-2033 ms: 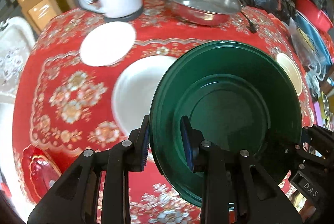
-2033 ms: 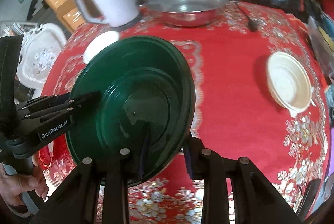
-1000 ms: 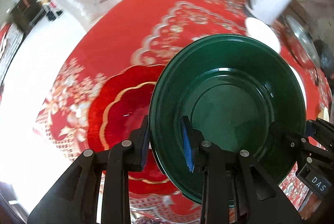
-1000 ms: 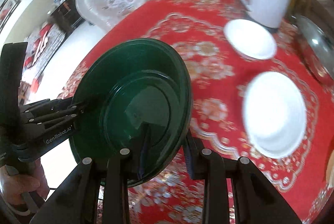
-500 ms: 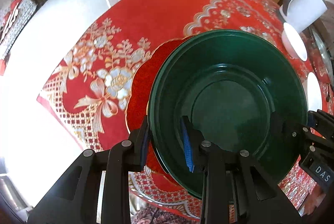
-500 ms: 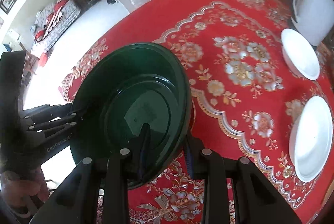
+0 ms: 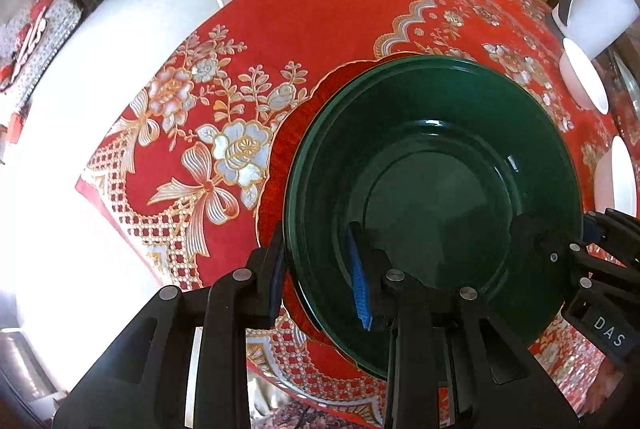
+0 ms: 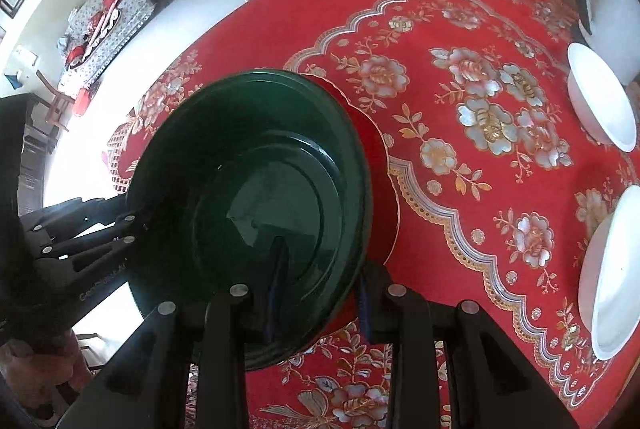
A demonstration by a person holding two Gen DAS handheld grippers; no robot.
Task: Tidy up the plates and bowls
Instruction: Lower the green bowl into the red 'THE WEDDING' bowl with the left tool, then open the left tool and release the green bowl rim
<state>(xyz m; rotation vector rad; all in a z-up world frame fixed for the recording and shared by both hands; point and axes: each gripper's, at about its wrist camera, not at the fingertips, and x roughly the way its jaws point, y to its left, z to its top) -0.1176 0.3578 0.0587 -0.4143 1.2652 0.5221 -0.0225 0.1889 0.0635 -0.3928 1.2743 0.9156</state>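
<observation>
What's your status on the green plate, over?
Both claws, left and right, shut on green plate rim. Plate over red plate; contact unclear. Nothing in the way.

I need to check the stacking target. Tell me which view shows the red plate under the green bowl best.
The left wrist view: the red plate shows a broad scalloped crescent left of the green bowl. The right wrist view shows only a thin sliver of the plate past the bowl's right rim.
</observation>
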